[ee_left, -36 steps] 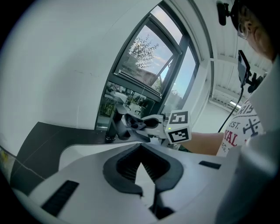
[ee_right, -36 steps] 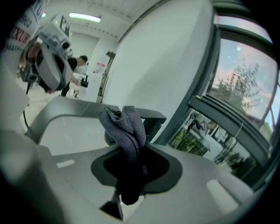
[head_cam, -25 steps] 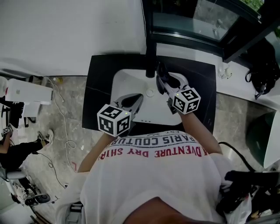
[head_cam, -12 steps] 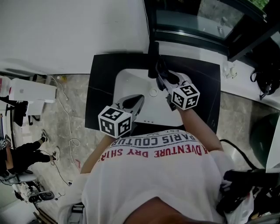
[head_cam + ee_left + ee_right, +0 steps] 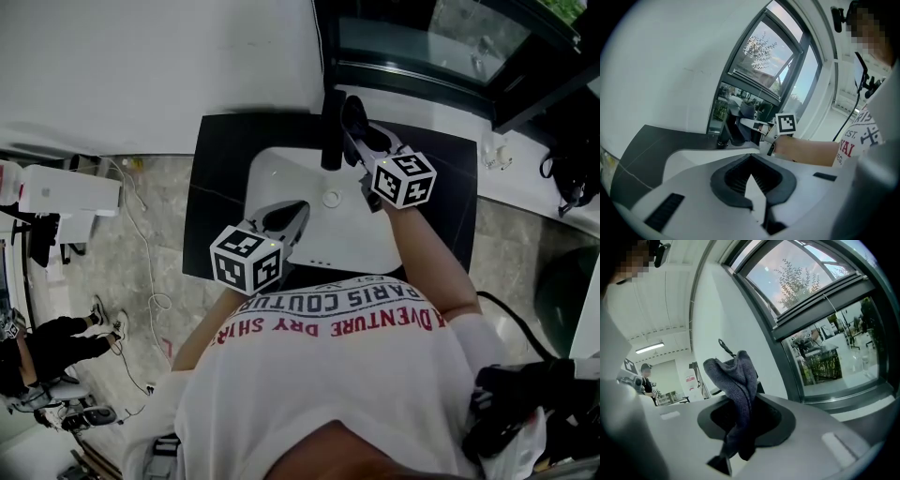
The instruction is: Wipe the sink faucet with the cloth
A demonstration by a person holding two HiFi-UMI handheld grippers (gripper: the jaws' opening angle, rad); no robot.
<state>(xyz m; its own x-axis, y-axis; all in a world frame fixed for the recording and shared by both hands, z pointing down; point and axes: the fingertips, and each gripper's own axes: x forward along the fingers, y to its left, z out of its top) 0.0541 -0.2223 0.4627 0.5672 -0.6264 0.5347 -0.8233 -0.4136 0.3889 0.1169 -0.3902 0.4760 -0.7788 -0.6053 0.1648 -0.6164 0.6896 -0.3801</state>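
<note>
Pinching cloth [image 5: 734, 377], right tool [image 5: 362, 142] beside faucet [image 5: 331, 131]; left tool [image 5: 285, 217] pressed together.

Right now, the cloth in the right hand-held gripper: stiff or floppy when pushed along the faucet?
Likely floppy: the cloth folds over and droops where the right hand-held gripper is shut on it. Probably light and grippy, not slippery, given its knitted texture. Against the faucet it should bunch and conform rather than push rigidly.

A black counter [image 5: 216, 187] carries a white sink [image 5: 277, 180] and faucet [image 5: 332, 129].
</note>
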